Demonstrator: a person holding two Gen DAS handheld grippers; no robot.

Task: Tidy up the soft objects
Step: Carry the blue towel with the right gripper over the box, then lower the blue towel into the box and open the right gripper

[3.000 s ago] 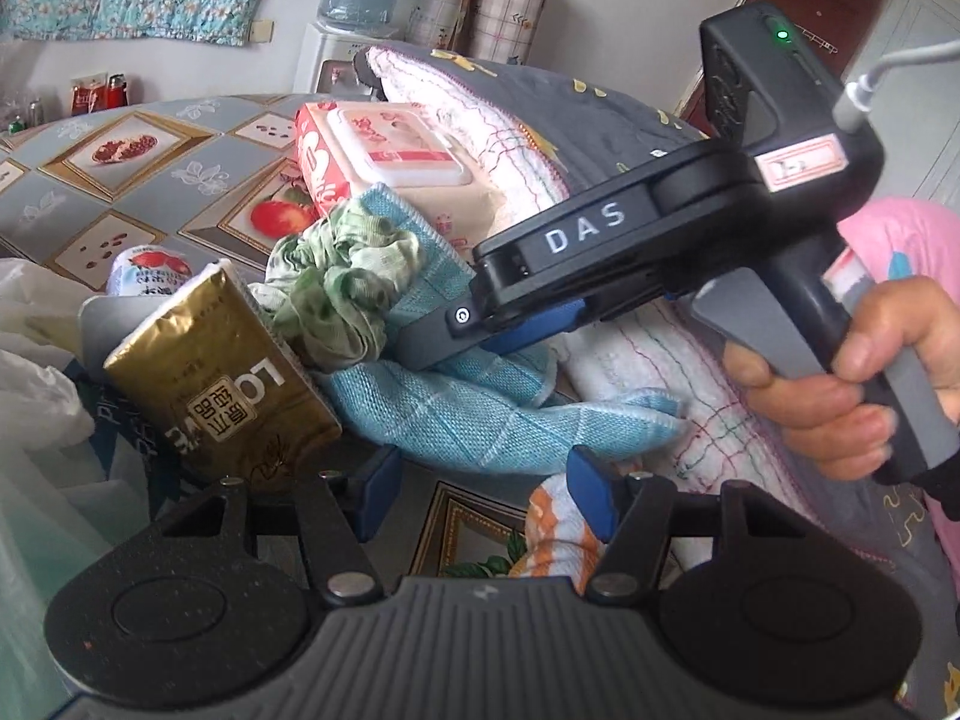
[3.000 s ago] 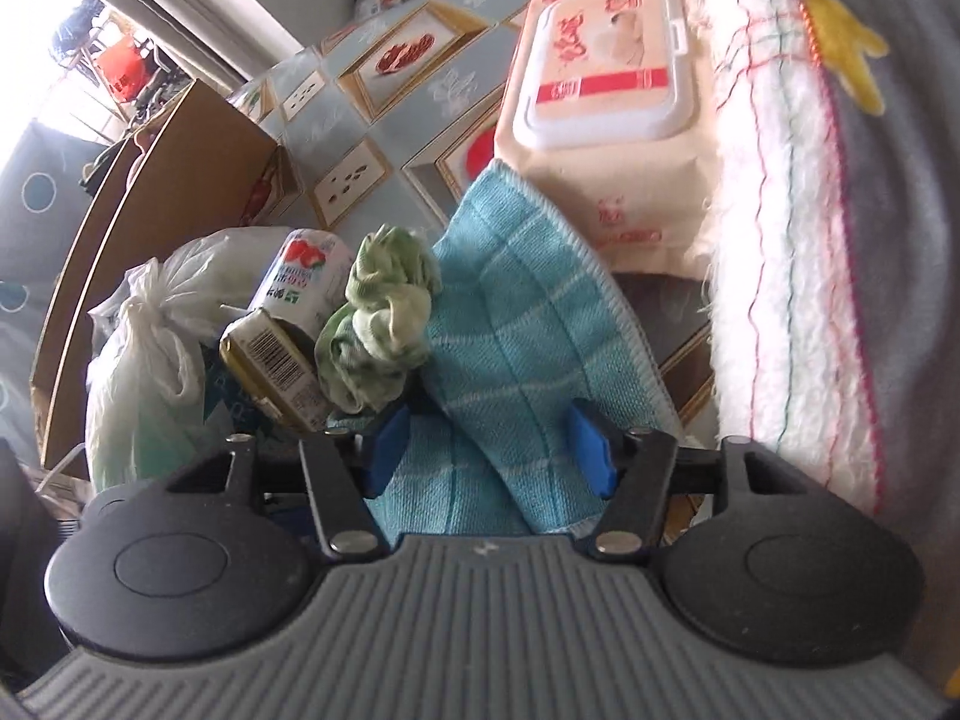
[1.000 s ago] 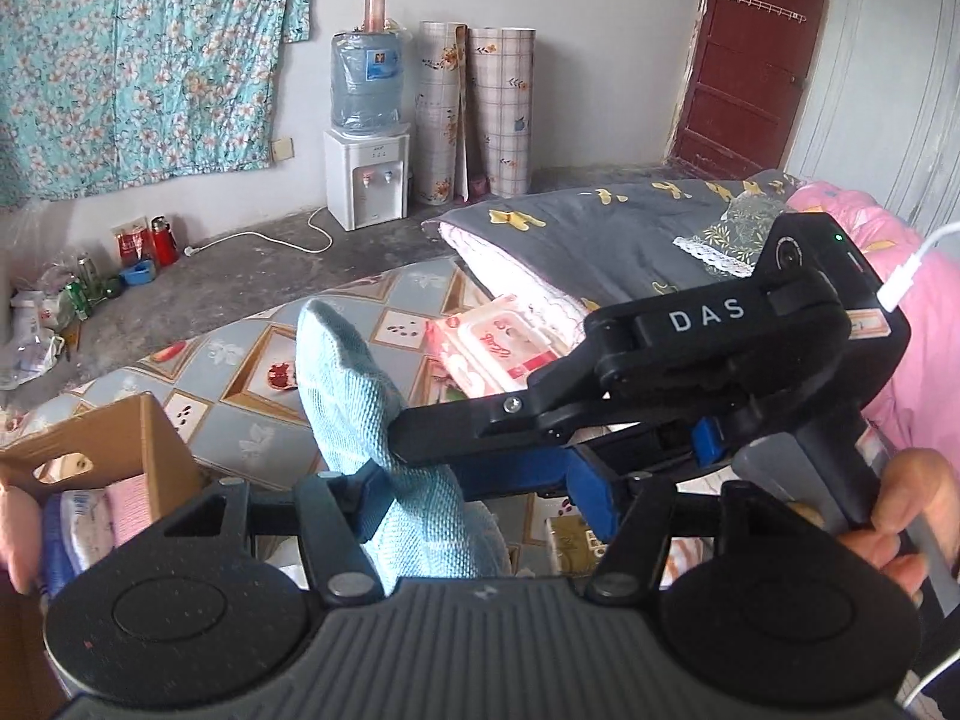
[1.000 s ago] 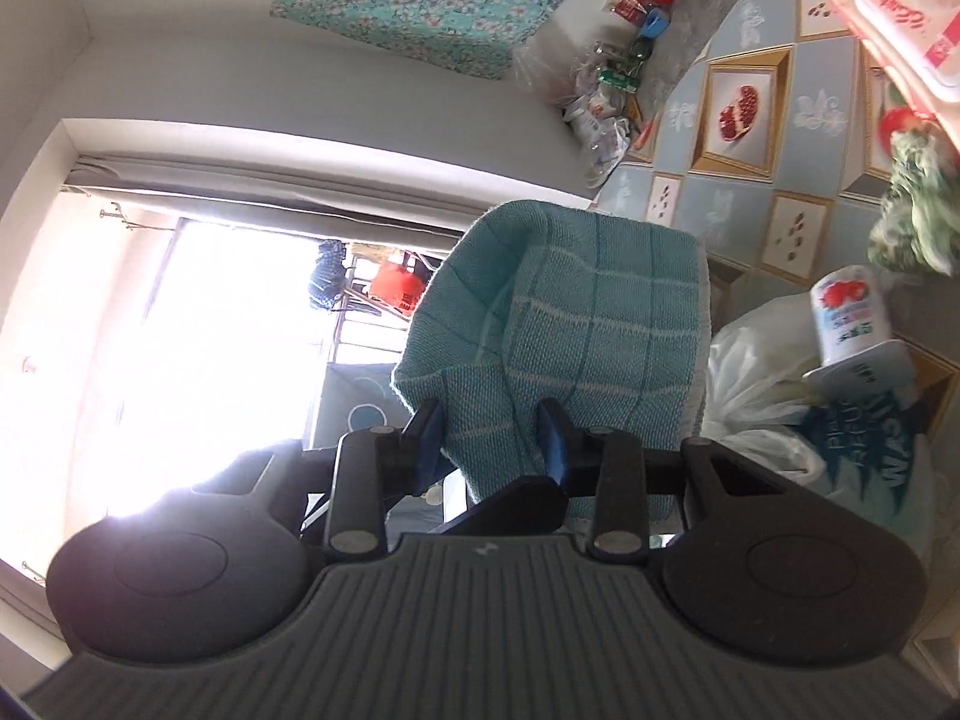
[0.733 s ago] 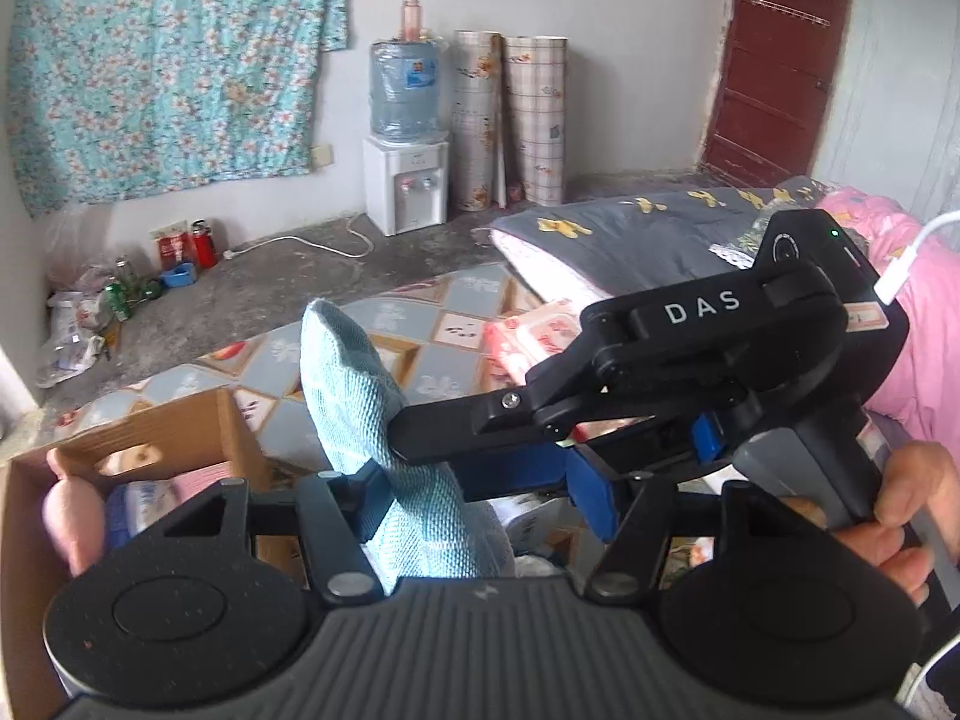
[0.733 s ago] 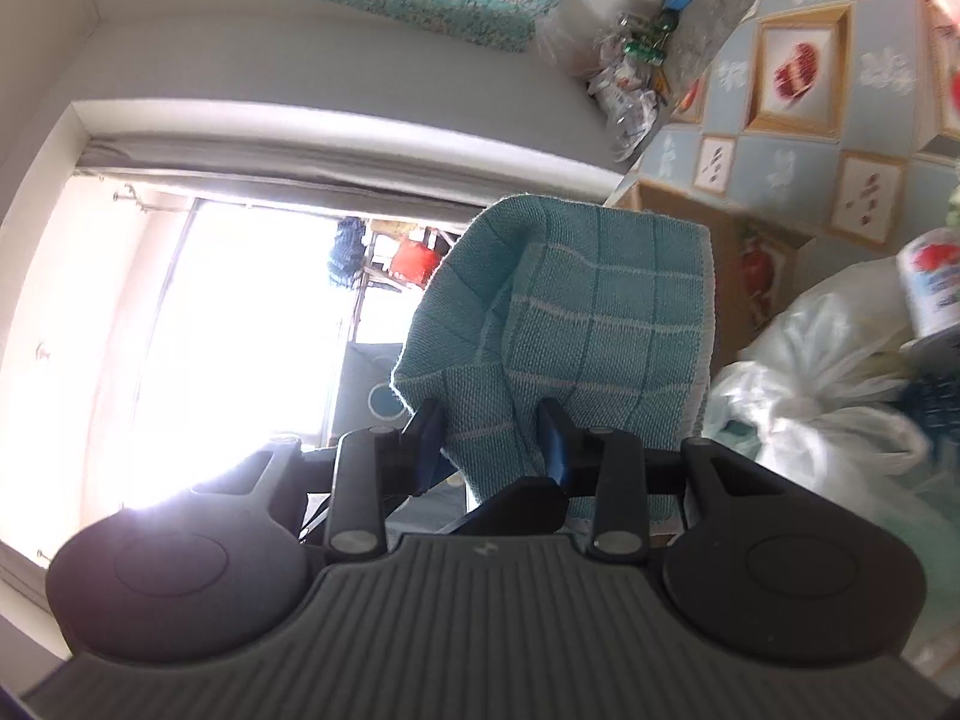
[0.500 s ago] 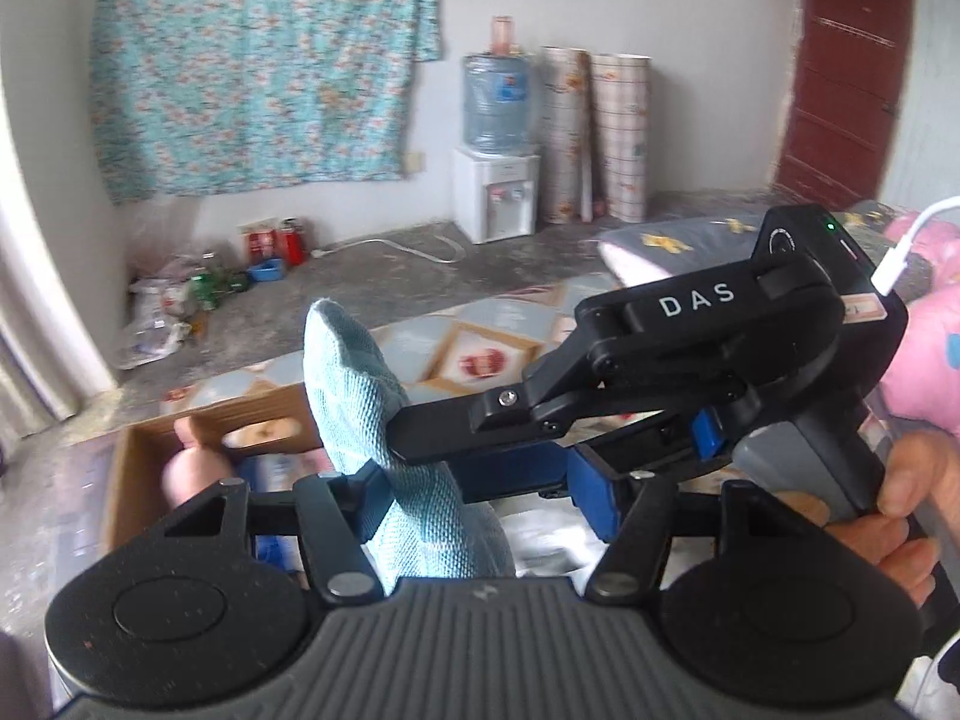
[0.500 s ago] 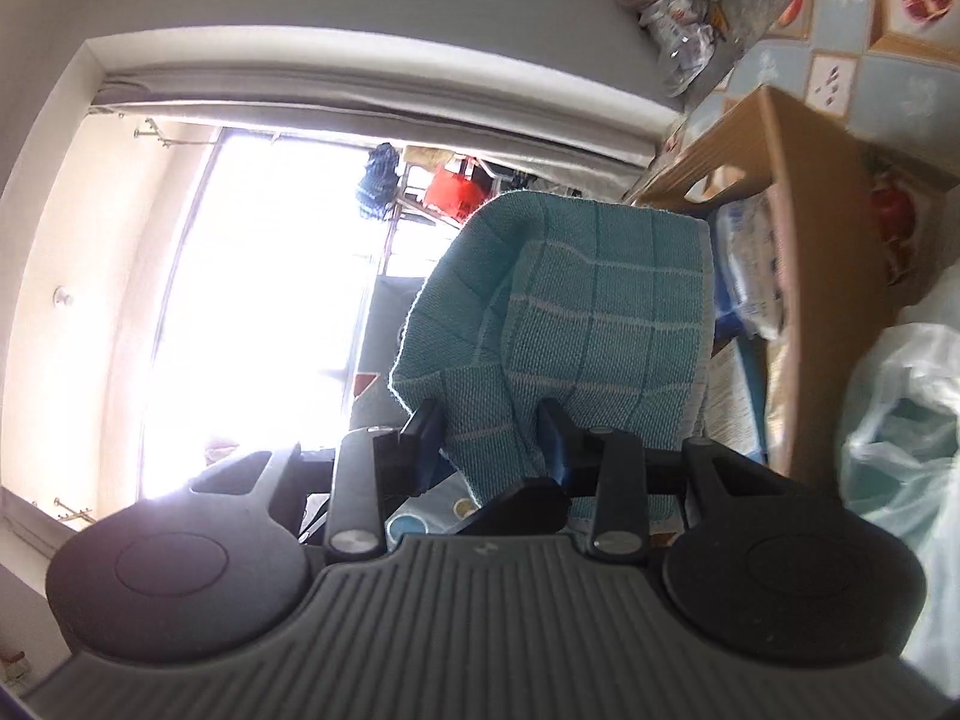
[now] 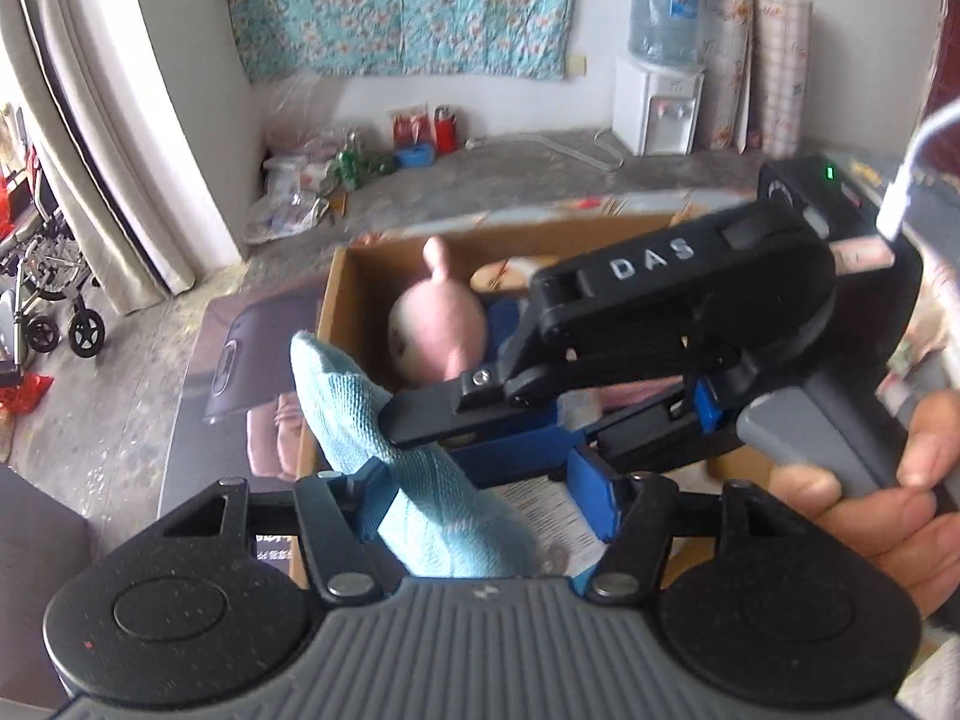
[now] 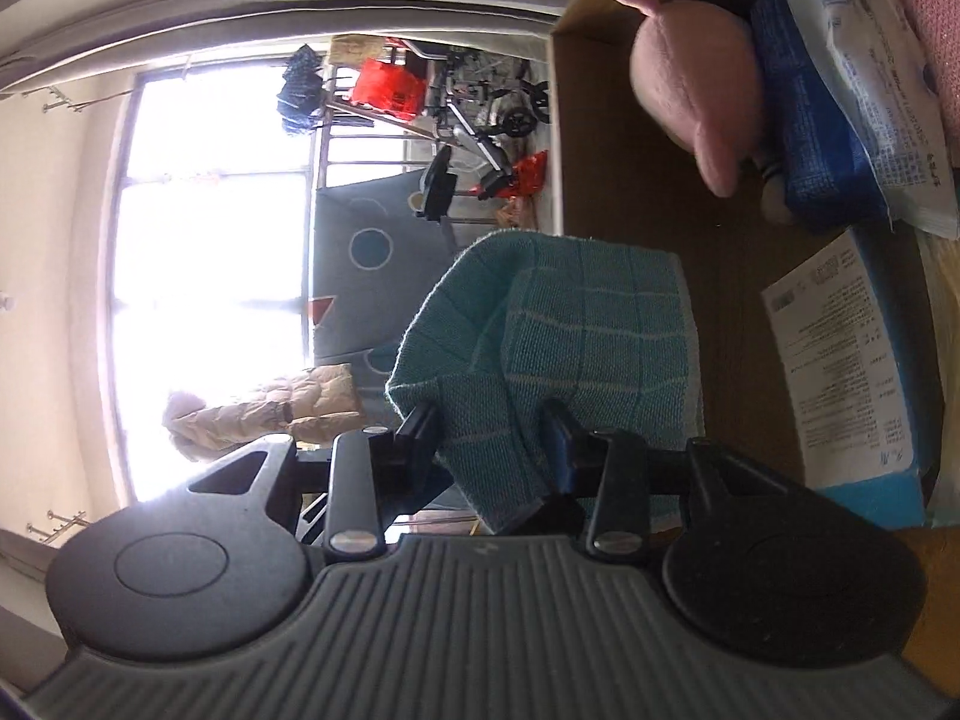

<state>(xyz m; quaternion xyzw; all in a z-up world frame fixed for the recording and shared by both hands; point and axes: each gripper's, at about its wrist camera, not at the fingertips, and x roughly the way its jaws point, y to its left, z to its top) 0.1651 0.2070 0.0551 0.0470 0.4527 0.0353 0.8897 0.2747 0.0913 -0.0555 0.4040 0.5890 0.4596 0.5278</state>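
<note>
R gripper [image 10: 495, 426] is clamped on the teal cloth [image 10: 570, 348], w/ both fingers pressed into a bunched fold and the rest of the cloth standing up ahead of the fingertips. In the L wrist view the same cloth [image 9: 384, 420] hangs from the R gripper's [image 9: 420, 420] tips and drapes down thru the L gripper [image 9: 486, 498], lying against its L blue pad [image 9: 375, 495]; the R pad sits clear of the fabric, so the L gripper is released, jaws apart, gripping nothing. A person's hand [image 9: 888, 498] wraps the R gripper's handle, to the R of the L gripper. Just beyond and below both grippers sits an open cardboard box [image 9: 336, 294]. Inside it, ahead of the cloth: a pink plush toy [image 9: 435, 324], a blue-and-white soft pack [image 10: 840, 90] touching the toy, and a printed white-and-blue packet [image 10: 840, 372] on the box floor nearer the grippers. The cloth is above the box's near L corner, not resting on anything in it. Farther off beyond the box: floral curtain [image 9: 408, 6] on the wall, water dispenser [image 9: 660, 78] to its R, wheelchair [image 9: 42, 276] far L.
</note>
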